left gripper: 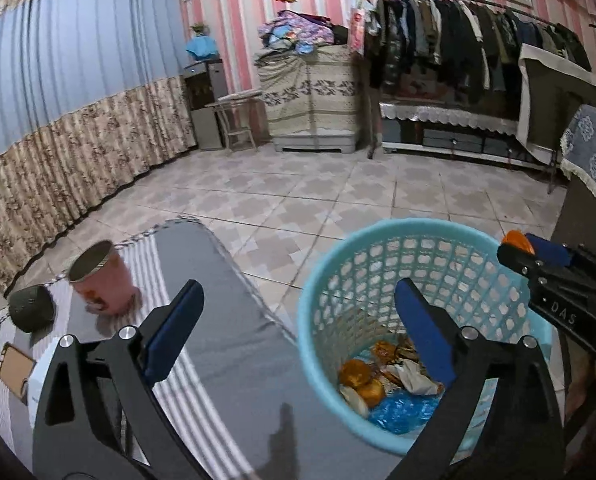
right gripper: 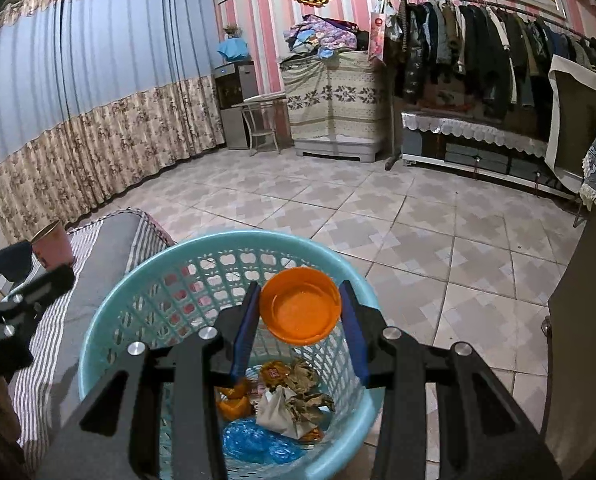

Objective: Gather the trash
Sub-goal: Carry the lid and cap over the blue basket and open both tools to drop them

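My right gripper [right gripper: 299, 312] is shut on an orange plastic lid [right gripper: 301, 306] and holds it above the turquoise mesh basket [right gripper: 138, 292]. The basket holds orange peels, crumpled paper, wrappers and a blue plastic bag [right gripper: 258, 444]. In the left wrist view the basket [left gripper: 325, 280] stands on the floor right of the table, and the right gripper [left gripper: 537, 256] with the lid [left gripper: 517, 242] shows over its far right rim. My left gripper [left gripper: 298, 312] is open and empty, spanning the table edge and the basket.
A grey striped tablecloth covers the table [left gripper: 218, 340]. On it stand a pink tin cup [left gripper: 102, 280], a dark green cup lying on its side [left gripper: 30, 308] and a phone in a tan case [left gripper: 14, 372]. Tiled floor [right gripper: 417, 220], curtains and a clothes rack lie beyond.
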Tool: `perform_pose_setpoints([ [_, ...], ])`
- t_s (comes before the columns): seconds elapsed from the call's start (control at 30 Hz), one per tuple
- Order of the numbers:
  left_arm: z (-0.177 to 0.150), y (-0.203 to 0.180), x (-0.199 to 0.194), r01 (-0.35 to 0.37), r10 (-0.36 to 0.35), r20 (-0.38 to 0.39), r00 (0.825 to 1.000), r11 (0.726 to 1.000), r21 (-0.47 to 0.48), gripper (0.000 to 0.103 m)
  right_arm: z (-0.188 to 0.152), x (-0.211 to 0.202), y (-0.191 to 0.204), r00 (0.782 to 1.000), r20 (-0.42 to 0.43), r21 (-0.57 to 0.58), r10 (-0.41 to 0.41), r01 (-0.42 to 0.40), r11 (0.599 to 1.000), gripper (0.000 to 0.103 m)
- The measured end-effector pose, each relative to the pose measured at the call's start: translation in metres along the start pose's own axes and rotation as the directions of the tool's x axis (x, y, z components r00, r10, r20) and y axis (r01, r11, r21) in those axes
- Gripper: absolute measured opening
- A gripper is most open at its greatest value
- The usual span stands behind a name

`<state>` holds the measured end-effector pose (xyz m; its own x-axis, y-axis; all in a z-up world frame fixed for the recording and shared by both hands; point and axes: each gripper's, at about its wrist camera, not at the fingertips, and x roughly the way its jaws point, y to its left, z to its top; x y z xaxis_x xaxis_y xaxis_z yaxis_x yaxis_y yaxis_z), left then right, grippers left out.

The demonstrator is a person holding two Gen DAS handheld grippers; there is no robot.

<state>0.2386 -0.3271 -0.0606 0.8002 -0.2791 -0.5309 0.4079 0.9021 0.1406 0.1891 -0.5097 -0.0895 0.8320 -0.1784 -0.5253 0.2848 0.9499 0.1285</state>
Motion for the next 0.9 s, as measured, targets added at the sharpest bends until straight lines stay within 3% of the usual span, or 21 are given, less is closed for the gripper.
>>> perform_pose_setpoints([
  [0.5,-0.006,0.033,-0.010,-0.051,0.051,0.007,0.999,0.996,-0.068,0.097,-0.008,0.015,0.034,1.000,-0.018,-0.007,0.010,-0.010,1.000,0.041],
  [0.57,-0.006,0.036,-0.012,-0.051,0.052,0.009,0.999,0.996,-0.073,0.097,-0.010,0.016,0.037,1.000,-0.016,-0.016,-0.001,0.001,1.000,0.056],
  [0.6,-0.005,0.036,-0.014,-0.053,0.054,0.011,0.998,0.996,-0.076,0.097,-0.009,0.016,0.038,1.000,-0.011,-0.016,-0.009,0.009,1.000,0.071],
  [0.7,-0.005,0.040,-0.016,-0.057,0.058,0.012,0.998,0.995,-0.081,0.097,-0.008,0.015,0.038,1.000,-0.007,-0.013,-0.012,0.012,1.000,0.076],
  [0.8,-0.005,0.044,-0.018,-0.072,0.074,0.014,0.997,0.994,-0.082,0.097,-0.008,0.013,0.036,1.000,0.004,-0.007,-0.008,0.008,1.000,0.090],
  [0.9,-0.007,0.052,-0.021,-0.081,0.082,0.012,0.997,0.992,-0.094,0.097,-0.007,0.009,0.039,0.999,0.015,-0.025,-0.029,0.029,0.999,0.092],
])
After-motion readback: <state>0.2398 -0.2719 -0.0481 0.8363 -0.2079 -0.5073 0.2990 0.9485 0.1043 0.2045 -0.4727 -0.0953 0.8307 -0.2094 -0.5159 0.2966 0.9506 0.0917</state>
